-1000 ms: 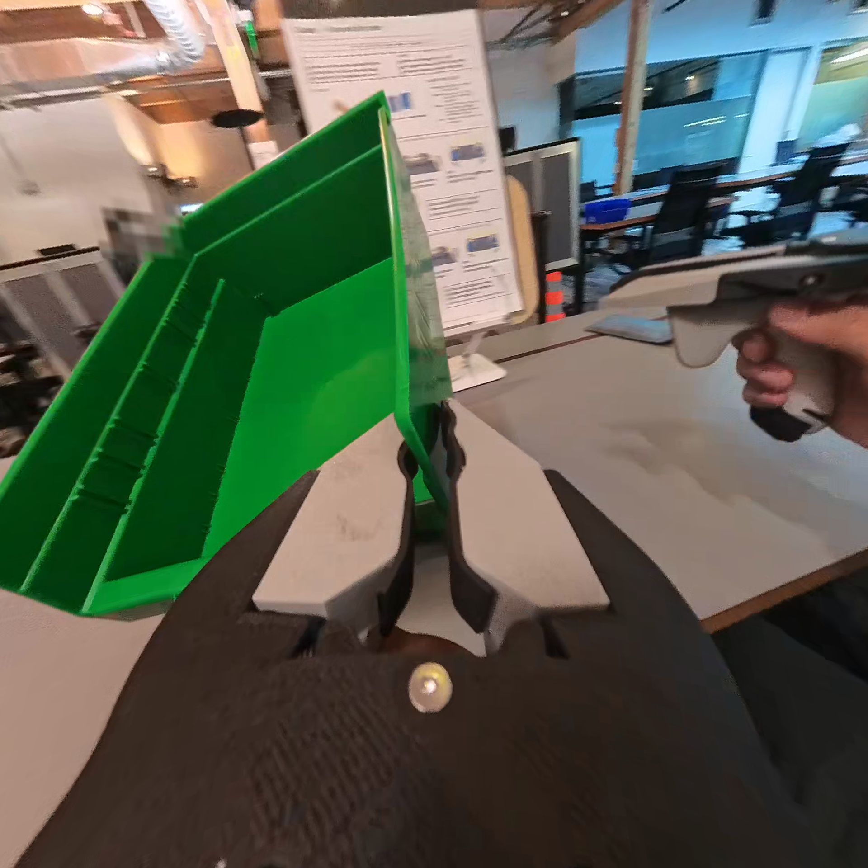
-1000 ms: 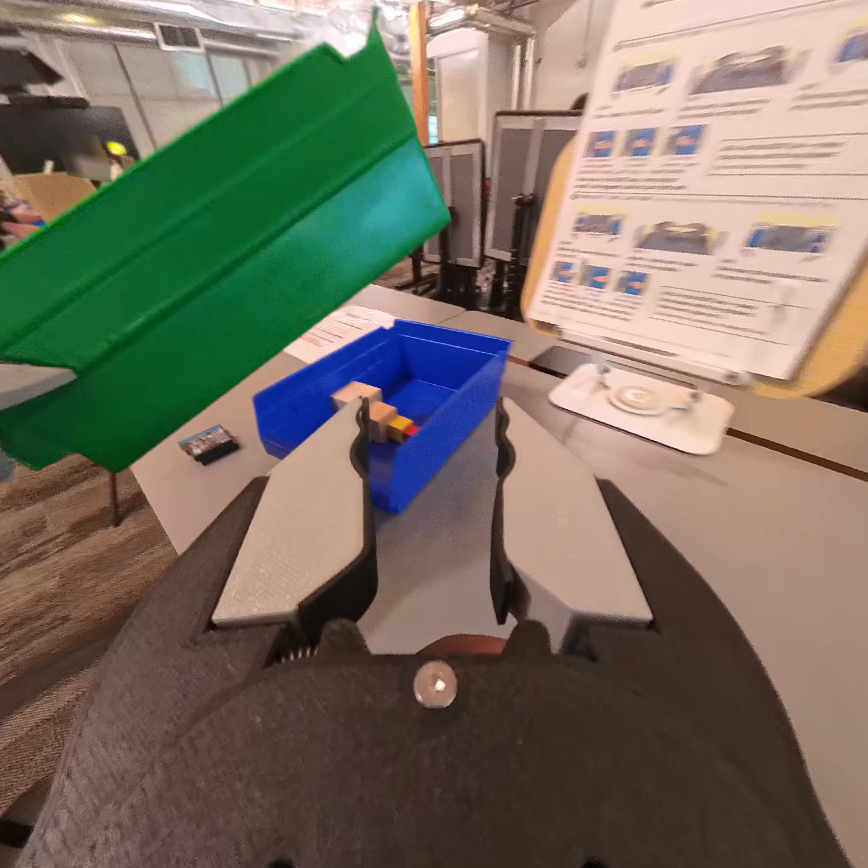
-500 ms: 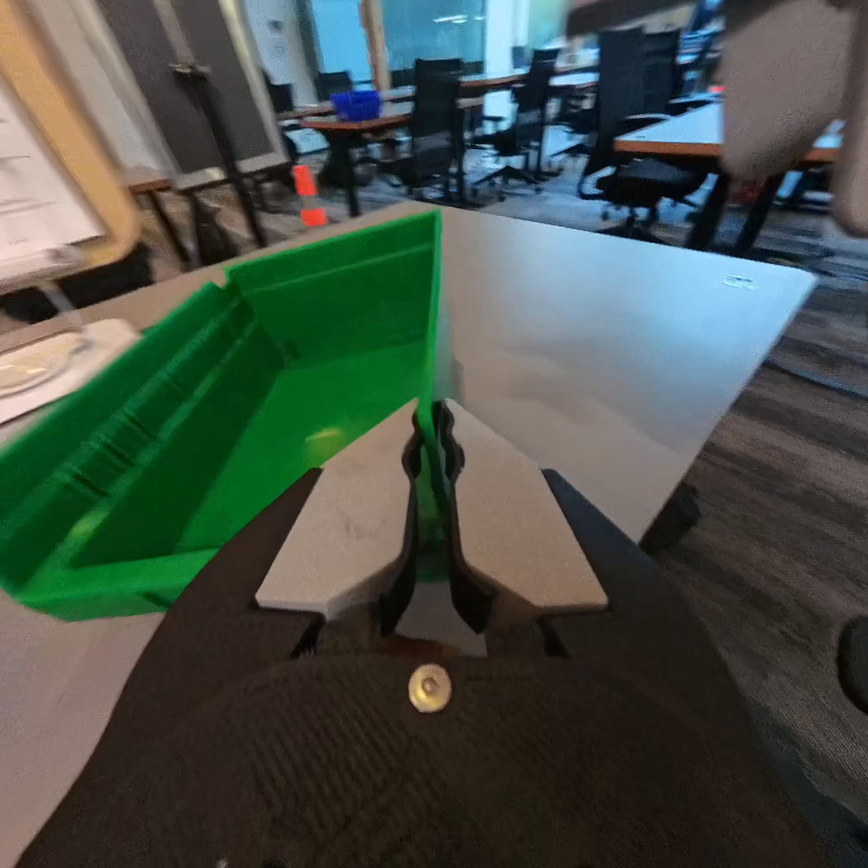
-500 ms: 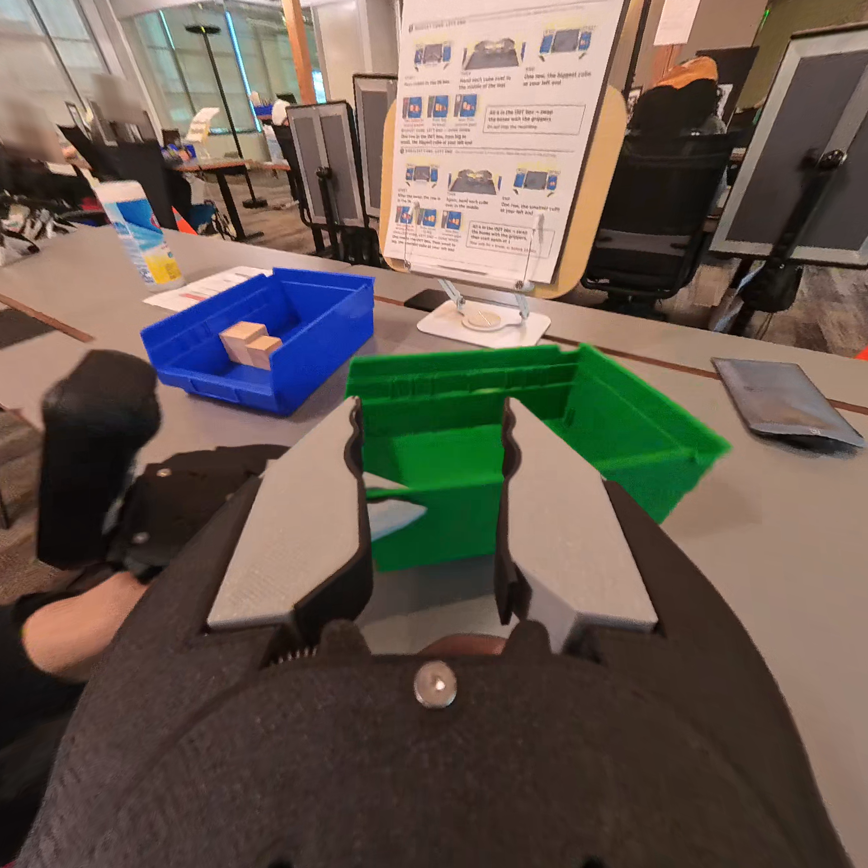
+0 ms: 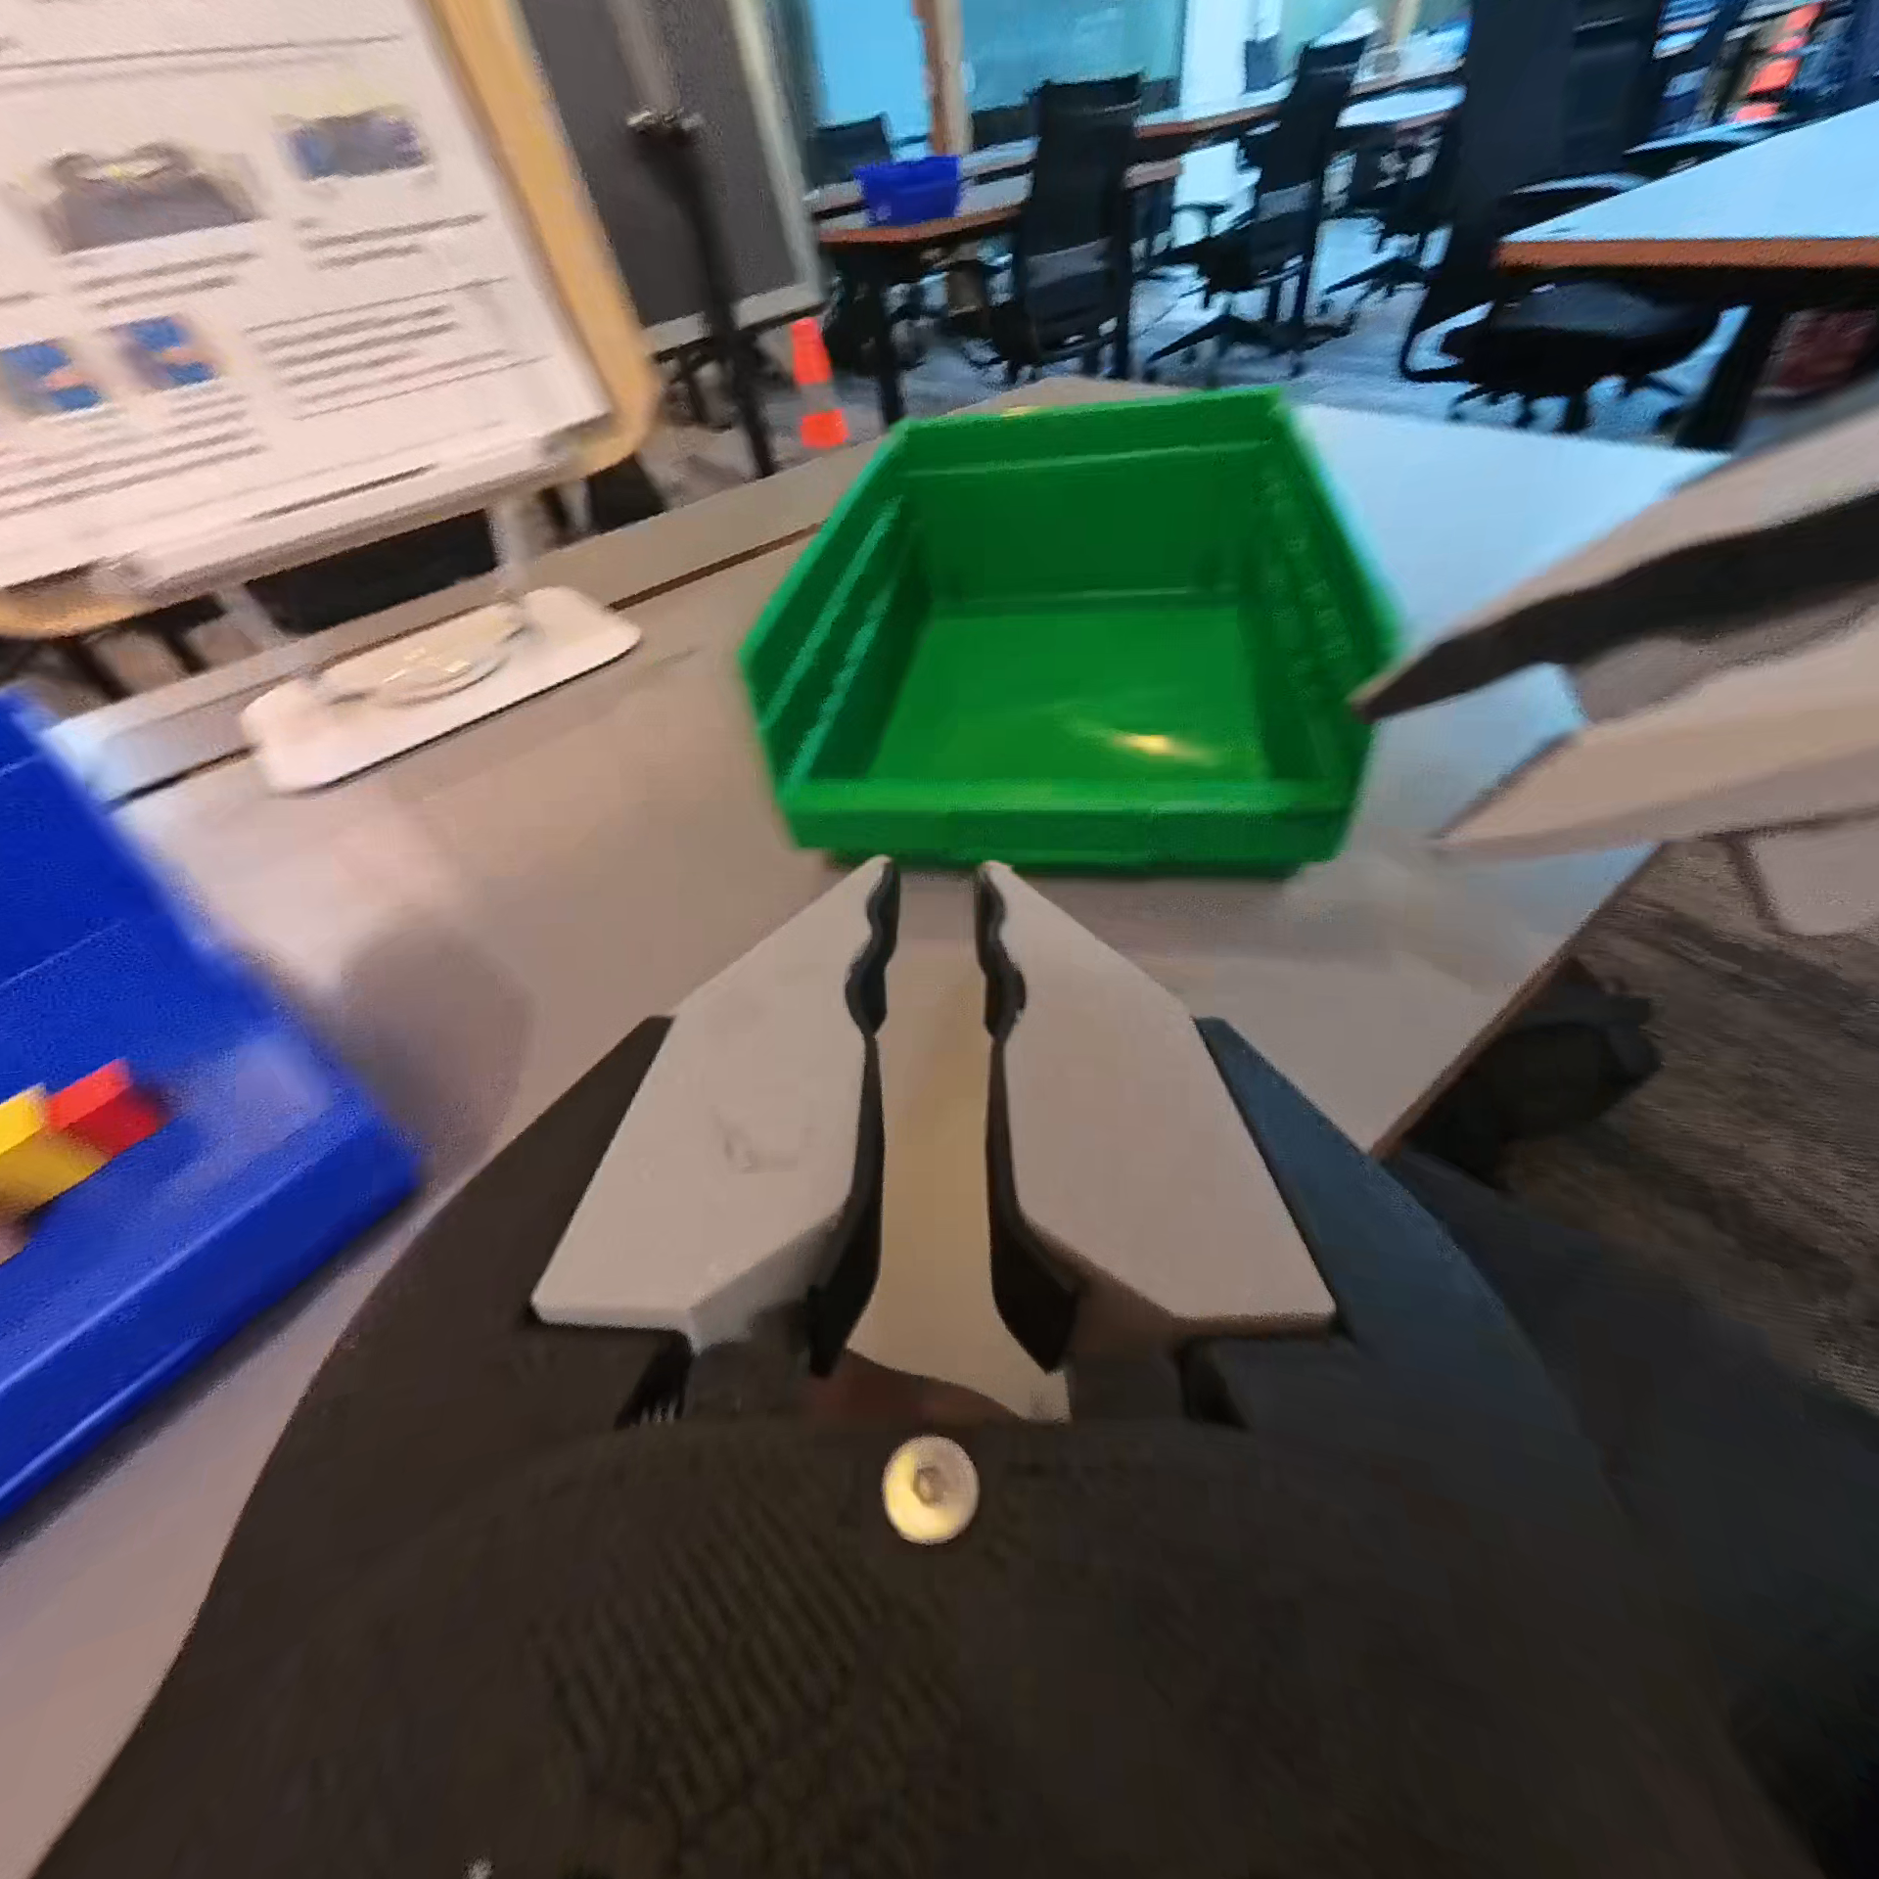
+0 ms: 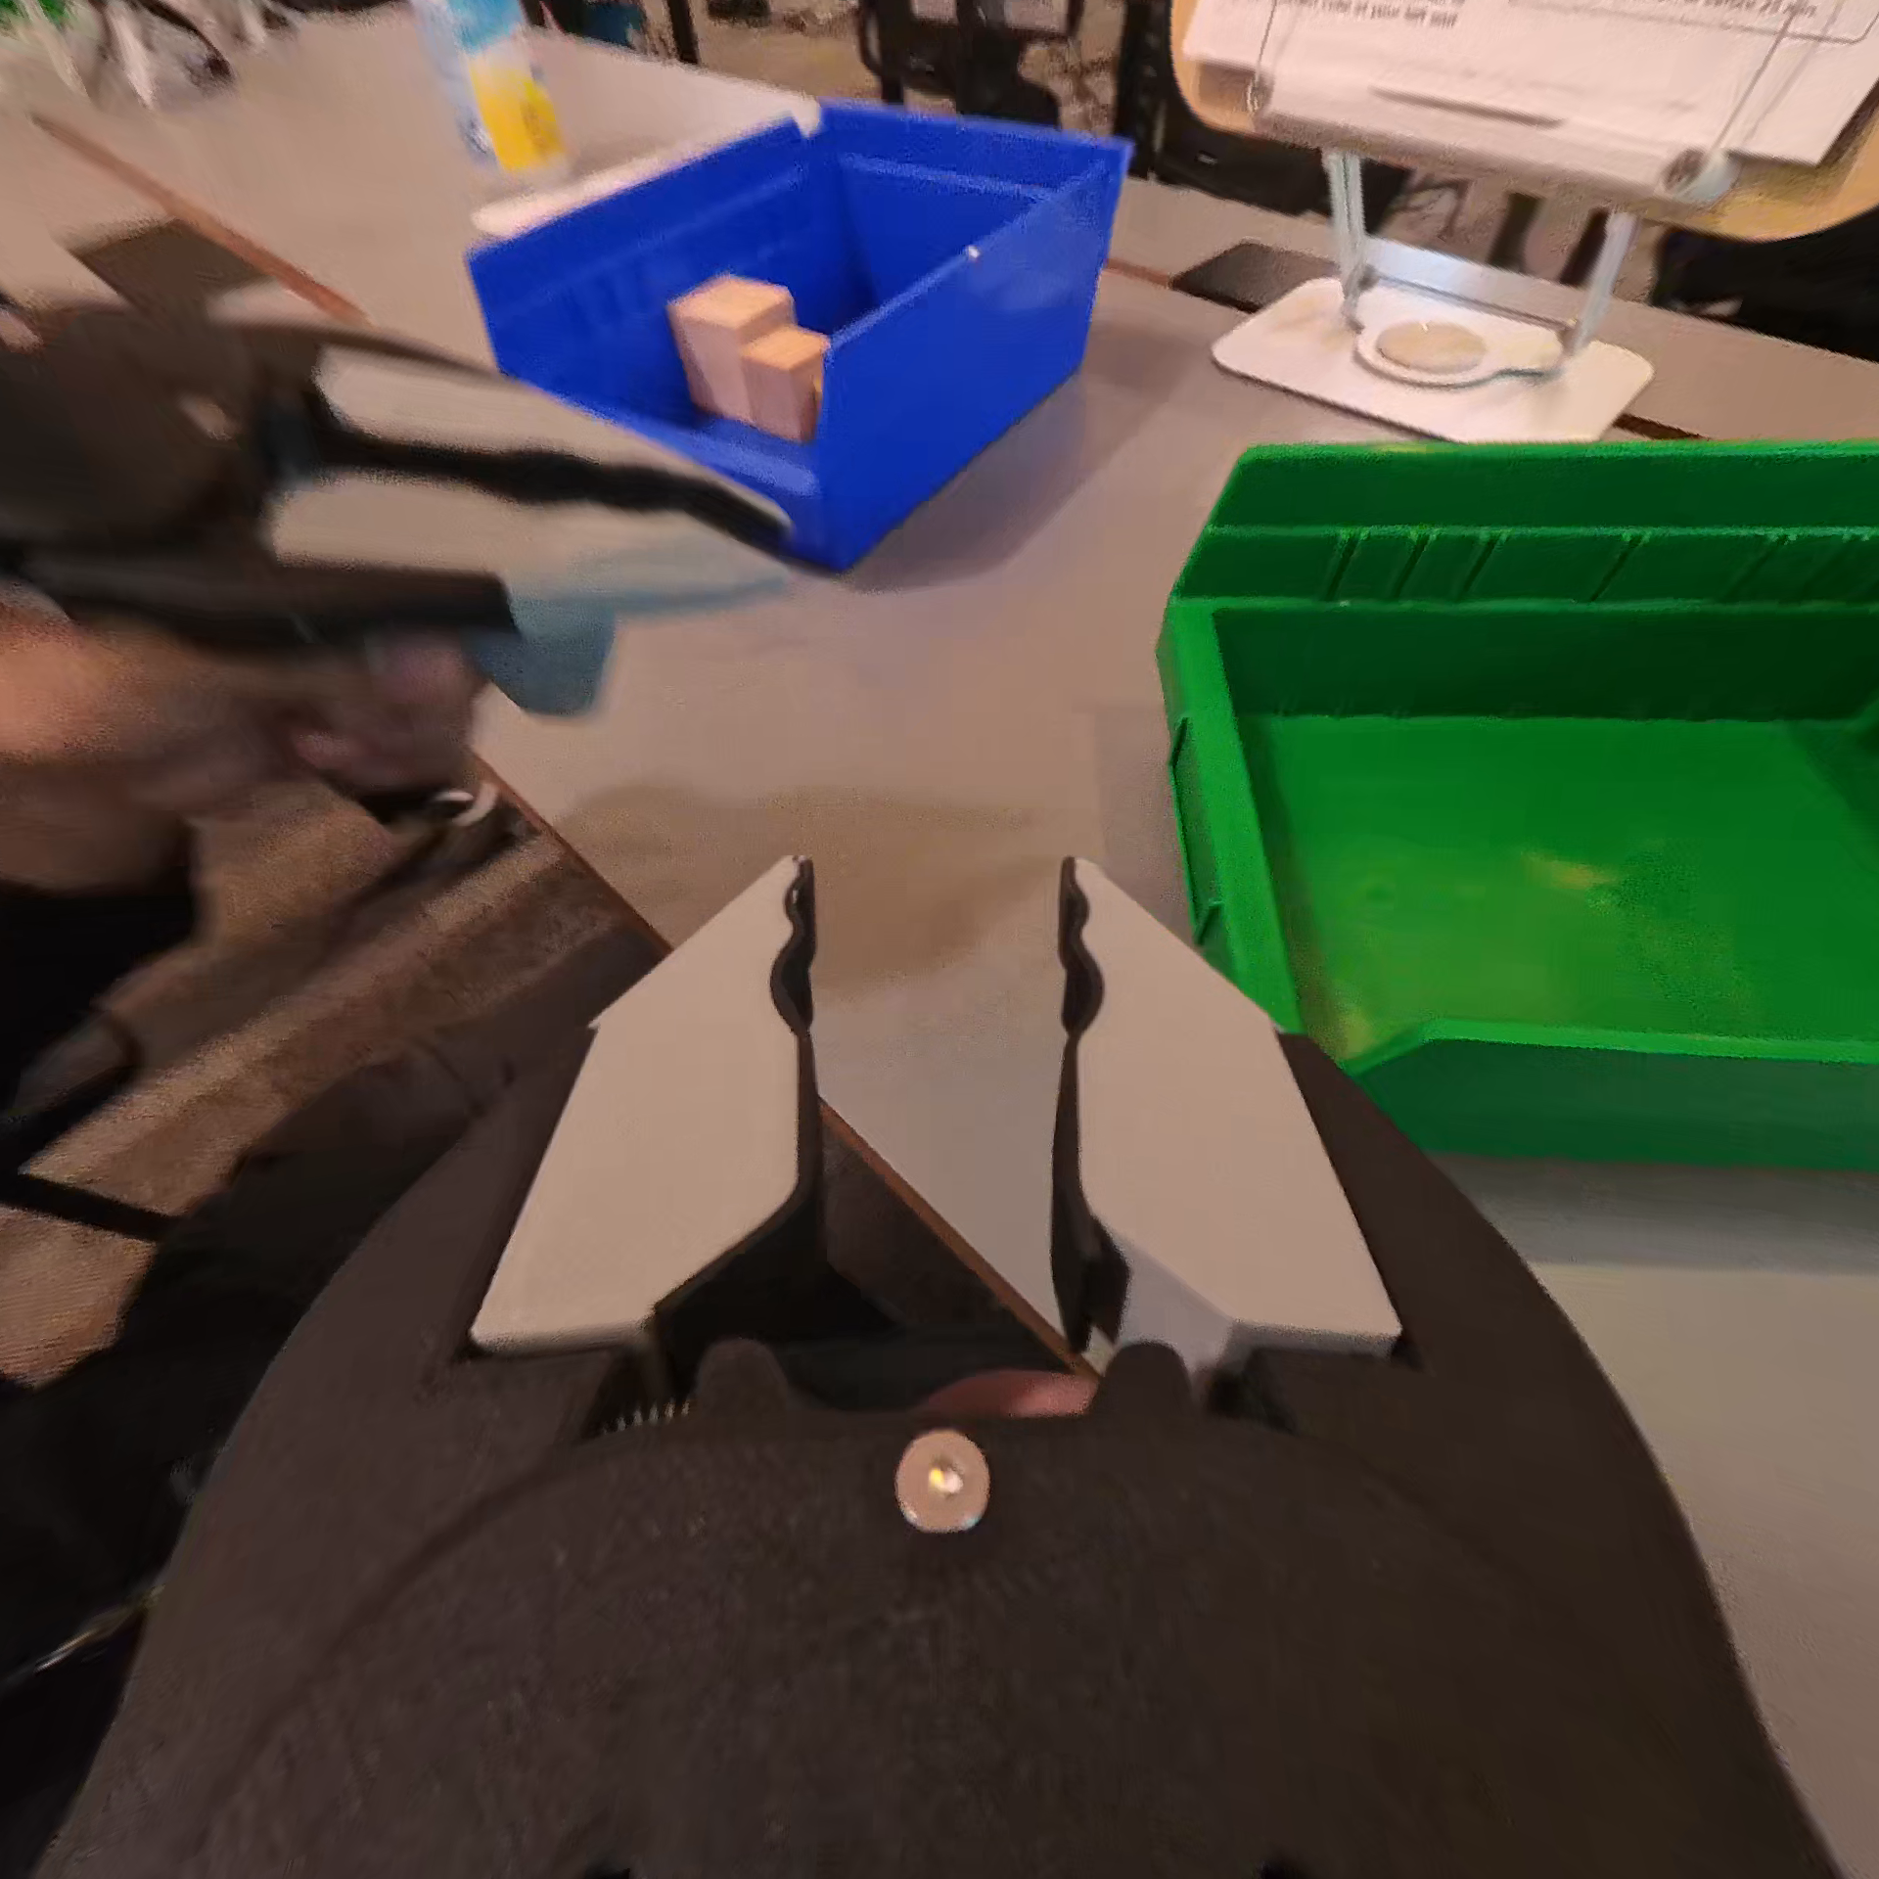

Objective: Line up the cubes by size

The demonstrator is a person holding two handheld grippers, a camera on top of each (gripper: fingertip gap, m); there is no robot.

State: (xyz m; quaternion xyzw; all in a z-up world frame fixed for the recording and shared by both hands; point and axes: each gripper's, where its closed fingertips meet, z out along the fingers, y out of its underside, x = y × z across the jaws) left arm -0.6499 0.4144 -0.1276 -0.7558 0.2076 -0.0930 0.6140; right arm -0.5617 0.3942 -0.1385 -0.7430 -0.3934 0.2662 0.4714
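Green bin (image 5: 1068, 702) sits empty near the worktop (image 5: 610, 844) corner, the blue bin (image 6: 895, 305) holding wooden cubes (image 6: 747, 351) well apart. The left claw (image 5: 930, 874) is narrowly parted and empty. The right claw (image 6: 930, 874) gapes wider, empty too.

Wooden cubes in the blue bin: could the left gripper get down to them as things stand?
Probably yes. The blue bin is open on top, the wooden cubes stand uncovered inside it, and the left gripper hangs empty, slightly open, just beside its near corner. Only the wall must be cleared from above.

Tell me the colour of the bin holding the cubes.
Blue bin; clearest in the right wrist view.
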